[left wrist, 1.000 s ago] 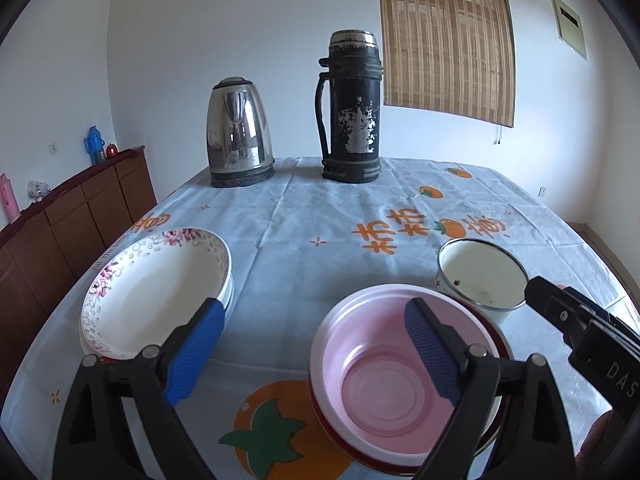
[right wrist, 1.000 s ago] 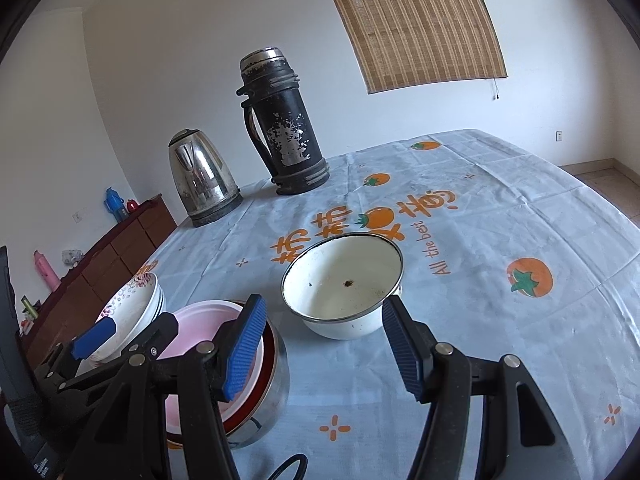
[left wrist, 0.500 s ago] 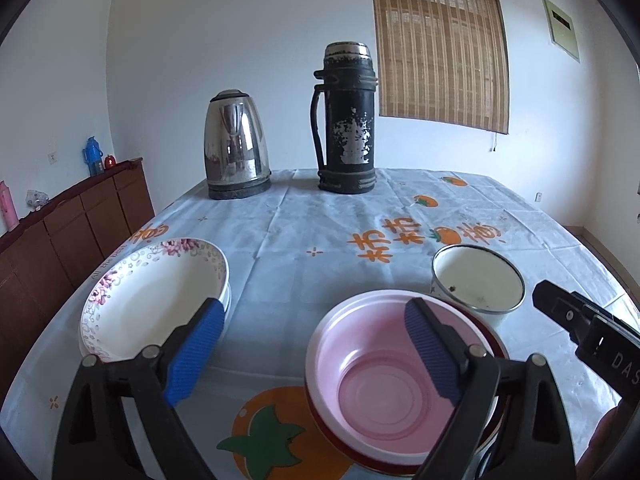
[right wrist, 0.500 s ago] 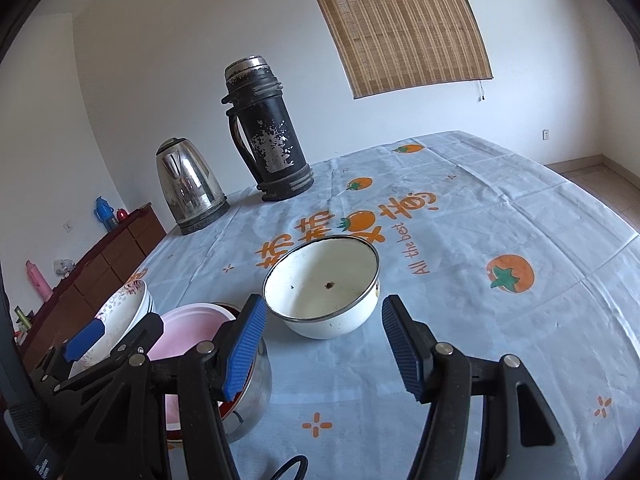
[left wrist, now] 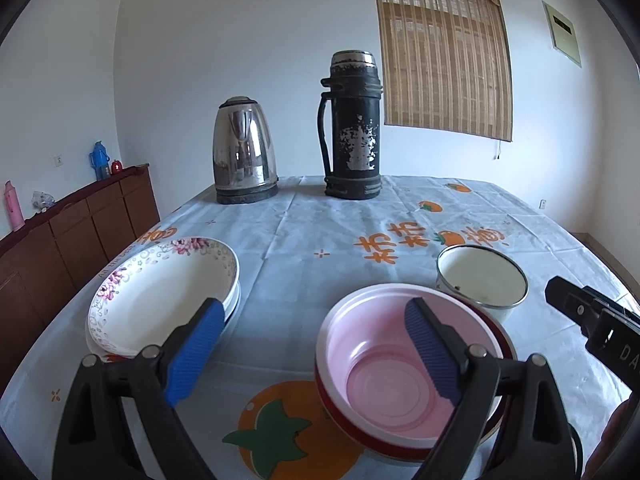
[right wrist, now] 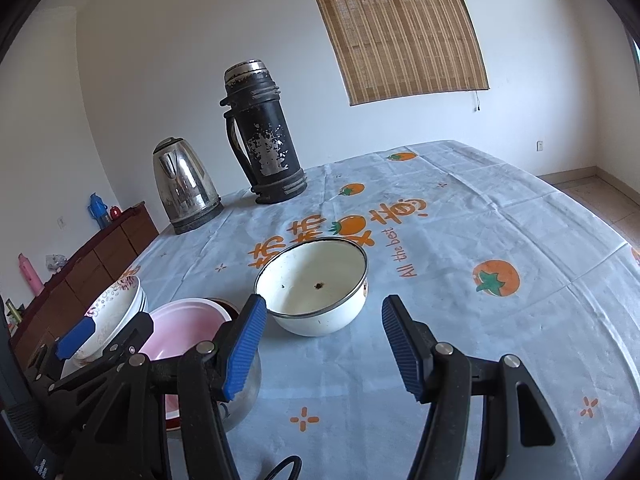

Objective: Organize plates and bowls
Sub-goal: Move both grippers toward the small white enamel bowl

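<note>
Left gripper (left wrist: 312, 344) spread wide, nothing between the blue pads (left wrist: 196, 350), hanging above the tablecloth (left wrist: 304, 240). Its left pad sits in front of the floral plate's near rim; its right pad overlaps the pink bowl (left wrist: 384, 364) in the view, touch cannot be told. Pink bowl is nested in a red-rimmed bowl (left wrist: 404, 446), and a steel rim shows below that at the right edge. In the right wrist view the same stack appears as the pink bowl (right wrist: 180, 328) sitting in a steel bowl (right wrist: 246, 396).

Floral plate (left wrist: 160, 292) lies left of the stack, near the table's left edge, on top of at least one more white plate. White bowl (left wrist: 482, 280) sits upright just behind and right of the stack, close to it; contact cannot be told.

Right gripper (right wrist: 324, 344) also spread, empty, pads apart. The white bowl (right wrist: 316, 286) lies just ahead of it, roughly centred between the fingers but beyond their tips, not touched. Small dark speck in the bowl's bottom. The left gripper's black frame and one blue pad (right wrist: 76, 338) show at lower left, in front of the floral plate (right wrist: 116, 306).

Far side of the table: steel kettle (left wrist: 244, 156) and black thermos (left wrist: 354, 128), side by side, upright. Wooden sideboard (left wrist: 72, 236) along the left wall, bamboo blind (left wrist: 444, 52) on the back wall.
</note>
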